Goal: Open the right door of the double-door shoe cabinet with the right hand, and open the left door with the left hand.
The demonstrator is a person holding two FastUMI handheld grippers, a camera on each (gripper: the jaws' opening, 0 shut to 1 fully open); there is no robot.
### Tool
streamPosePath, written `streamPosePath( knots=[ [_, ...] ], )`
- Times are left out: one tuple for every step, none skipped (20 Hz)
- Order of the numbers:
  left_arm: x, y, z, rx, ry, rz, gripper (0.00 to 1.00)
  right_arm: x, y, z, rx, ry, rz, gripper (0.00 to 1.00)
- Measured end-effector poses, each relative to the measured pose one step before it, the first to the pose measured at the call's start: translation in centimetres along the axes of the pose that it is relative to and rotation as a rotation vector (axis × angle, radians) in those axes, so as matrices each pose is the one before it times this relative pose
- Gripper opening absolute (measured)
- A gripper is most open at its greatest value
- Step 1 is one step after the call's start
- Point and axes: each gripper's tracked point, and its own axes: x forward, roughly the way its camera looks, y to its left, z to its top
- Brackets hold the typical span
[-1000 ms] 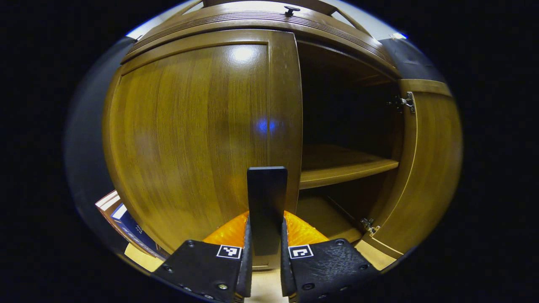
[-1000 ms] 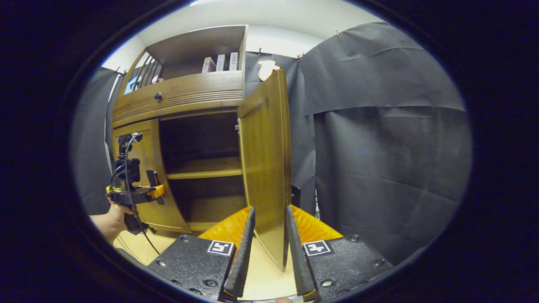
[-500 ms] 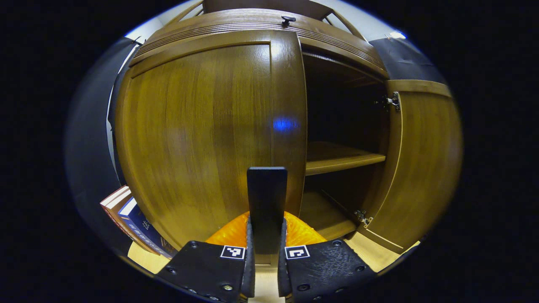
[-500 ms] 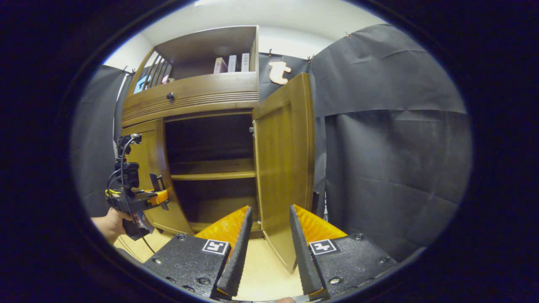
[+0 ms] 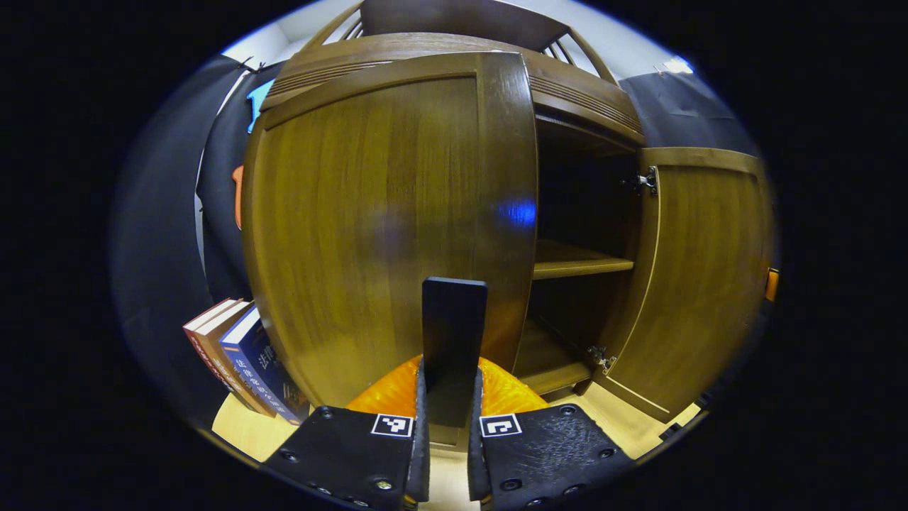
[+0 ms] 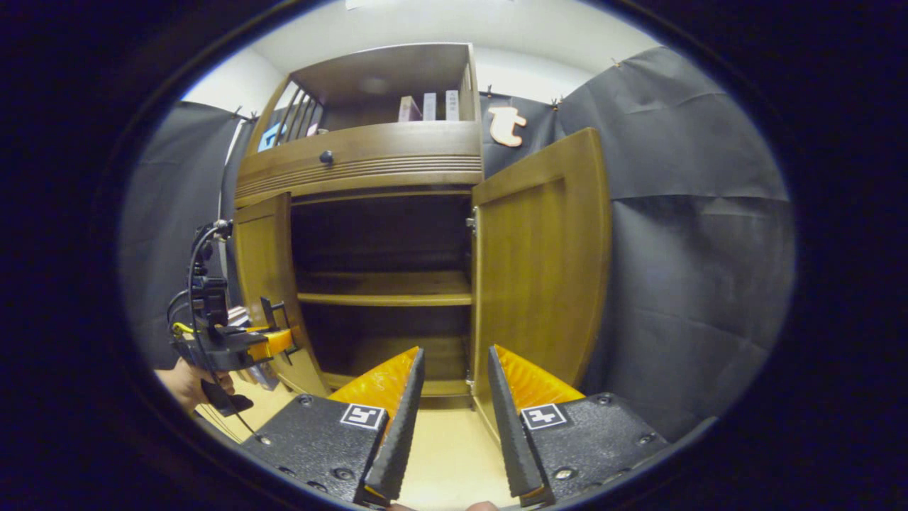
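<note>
Both grippers at the shoe cabinet [image 6: 369, 160]: left one clenched on the left door's handle, right one released.

From my seat, the cabinet fills the middle of the right gripper view, its dark interior and shelf [image 6: 386, 298] exposed. Its right door [image 6: 543, 262] stands swung wide at 3 o'clock, clear of my right gripper [image 6: 452, 419], whose fingers gape apart with only floor between them. In the left gripper view the left door [image 5: 390, 213] sits at 12 o'clock, partly swung out, and my left gripper [image 5: 448, 433] has both fingers pressed on the flat dark handle [image 5: 452, 333] at the door's edge. Books [image 5: 245, 355] lean at 8 o'clock beside the cabinet. At 9 o'clock in the right gripper view I see a hand [image 6: 191, 380] holding the left gripper.
</note>
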Motion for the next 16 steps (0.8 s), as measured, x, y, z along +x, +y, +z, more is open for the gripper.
streamPosePath(
  knots=[
    [-0.357,0.146,-0.030,-0.00554,-0.00035,0.00420,0.20,0.191,0.659,0.254,0.00144,-0.00997,0.01958,0.57],
    [-0.419,0.093,-0.115,-0.00656,0.00022,0.00499,0.20,0.231,0.678,0.217,-0.00379,-0.00878,0.02018,0.58],
    [-0.467,0.201,-0.032,-0.00756,-0.00086,0.00627,0.20,0.219,0.541,0.222,-0.00488,-0.00851,0.01301,0.57],
    [-0.257,0.116,-0.082,-0.00502,-0.00103,0.00453,0.20,0.250,0.491,0.130,-0.00156,-0.00842,0.01523,0.57],
    [-0.297,0.213,-0.142,-0.00717,-0.00022,-0.00027,0.20,0.231,0.489,0.122,-0.00001,-0.00484,0.01311,0.57],
    [-0.407,0.067,-0.091,-0.01504,0.00348,-0.00027,0.20,0.372,0.455,0.074,0.00034,-0.00311,0.01517,0.58],
    [-0.412,0.137,-0.002,-0.00374,-0.00141,0.00170,0.20,0.202,0.492,0.043,0.00030,-0.00287,0.01728,0.58],
    [-0.396,0.443,-0.123,0.00009,0.00054,0.00558,0.29,-0.277,0.631,-0.063,0.00038,-0.00390,0.02451,0.57],
    [-0.357,0.323,-0.070,-0.00016,-0.00211,0.00659,0.20,0.013,0.697,0.100,0.00434,-0.00751,0.02822,0.57],
    [-0.498,0.252,-0.105,-0.00364,0.00277,0.00839,0.20,0.246,0.422,-0.031,0.00370,-0.00310,0.01433,0.57],
    [-0.409,0.189,0.025,-0.00492,0.00133,0.00887,0.20,0.255,0.280,-0.192,-0.00066,0.00549,0.01207,0.57],
    [-0.426,0.302,-0.112,-0.00329,0.00132,0.01131,0.20,0.301,0.259,-0.306,-0.00517,0.00752,0.00769,0.57],
    [-0.613,0.457,-0.061,-0.00529,0.00194,0.01638,0.20,0.250,0.180,-0.150,-0.00524,0.00651,0.00367,0.58],
    [-0.600,0.626,-0.260,-0.00554,0.00213,0.01755,0.20,0.248,0.275,-0.268,-0.00429,0.00678,0.00623,0.57],
    [-0.570,0.483,-0.146,-0.00245,-0.00104,0.01731,0.20,0.319,0.269,-0.124,-0.00394,0.00671,0.00593,0.58],
    [-0.455,0.438,-0.017,0.00287,-0.00210,0.01707,0.20,0.169,0.277,-0.154,-0.00179,0.00438,0.00818,0.58]
  ],
)
